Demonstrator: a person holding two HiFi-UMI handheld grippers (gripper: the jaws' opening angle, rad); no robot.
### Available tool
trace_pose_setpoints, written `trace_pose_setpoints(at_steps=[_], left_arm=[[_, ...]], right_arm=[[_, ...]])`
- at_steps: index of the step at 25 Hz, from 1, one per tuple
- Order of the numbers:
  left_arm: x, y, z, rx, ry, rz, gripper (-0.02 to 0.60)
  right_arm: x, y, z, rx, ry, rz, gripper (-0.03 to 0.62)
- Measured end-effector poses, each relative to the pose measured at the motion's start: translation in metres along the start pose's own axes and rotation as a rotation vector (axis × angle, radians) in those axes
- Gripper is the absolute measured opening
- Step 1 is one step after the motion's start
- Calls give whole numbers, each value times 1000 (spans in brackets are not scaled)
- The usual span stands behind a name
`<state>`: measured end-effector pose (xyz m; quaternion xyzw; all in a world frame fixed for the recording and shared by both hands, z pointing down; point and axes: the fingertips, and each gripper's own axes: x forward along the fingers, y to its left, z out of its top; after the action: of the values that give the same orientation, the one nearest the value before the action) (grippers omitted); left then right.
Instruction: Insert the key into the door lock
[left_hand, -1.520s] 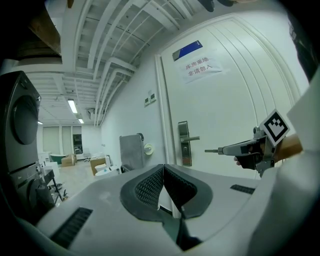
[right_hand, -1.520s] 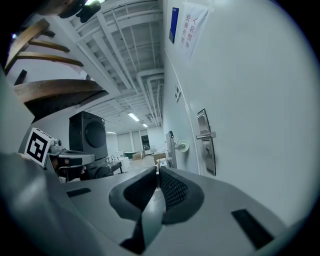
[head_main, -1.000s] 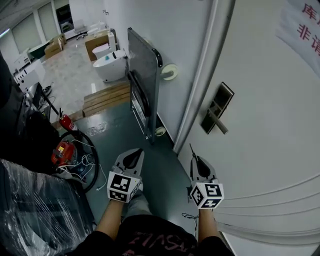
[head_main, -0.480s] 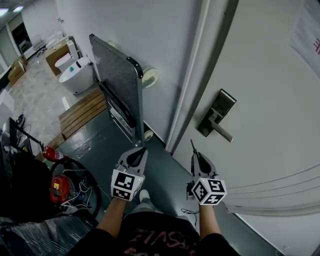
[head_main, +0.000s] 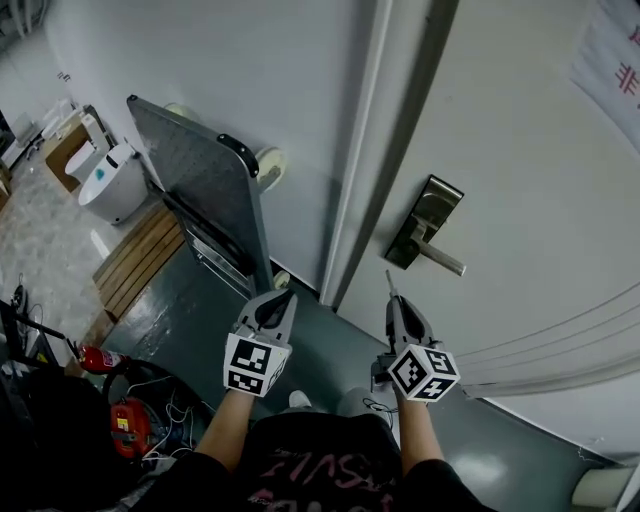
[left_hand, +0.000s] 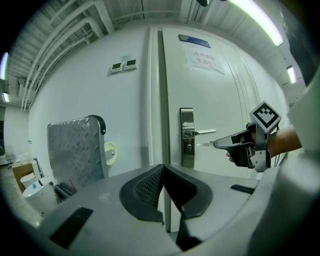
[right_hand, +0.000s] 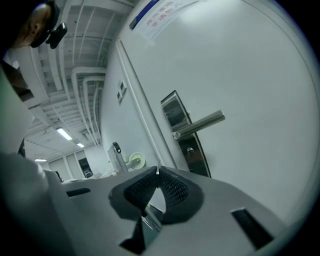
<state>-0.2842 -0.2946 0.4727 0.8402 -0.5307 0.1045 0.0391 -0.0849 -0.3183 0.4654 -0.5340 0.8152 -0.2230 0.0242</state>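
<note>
The steel lock plate (head_main: 424, 222) with its lever handle (head_main: 441, 259) sits on the white door (head_main: 540, 200). My right gripper (head_main: 391, 299) is shut on a thin key (head_main: 388, 281) that points up at the lock from a short way below it, not touching. In the right gripper view the key's edge (right_hand: 157, 172) shows between the closed pads, with the keyhole (right_hand: 190, 150) ahead under the handle (right_hand: 200, 125). The left gripper view shows the key tip (left_hand: 202, 145) just right of the keyhole (left_hand: 188, 147). My left gripper (head_main: 282, 297) is shut and holds nothing, left of the door frame.
A checker-plate platform trolley (head_main: 198, 188) leans upright against the wall left of the door frame. Beyond it are a toilet (head_main: 105, 176) and a wooden pallet (head_main: 135, 262). A fire extinguisher (head_main: 96, 357) and a red tool with cables (head_main: 128, 420) lie at lower left. A paper notice (head_main: 610, 55) hangs on the door.
The head view has swung right and nearer the door, so the lock now lies closer above the right gripper. Both grippers stay shut, the key still in the right one.
</note>
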Motion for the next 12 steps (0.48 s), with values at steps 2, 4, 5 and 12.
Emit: trace_pose_setpoints(at_steps=[2,4,5,12], left_arm=[[12,-1,1,17,-3,-40,14],[22,-5,2,30,-5,-75,14],[27,-6,4,35,-8,-90,12],[49,-15,14,69,-30,-166,14]], right_arm=[[1,-8,2,64,-26,-29,80],[1,-13,4,104,-49,-50,80],[1,-15,6,114,-56,-58,80],[5,-31,7,304,-127,-96,80]])
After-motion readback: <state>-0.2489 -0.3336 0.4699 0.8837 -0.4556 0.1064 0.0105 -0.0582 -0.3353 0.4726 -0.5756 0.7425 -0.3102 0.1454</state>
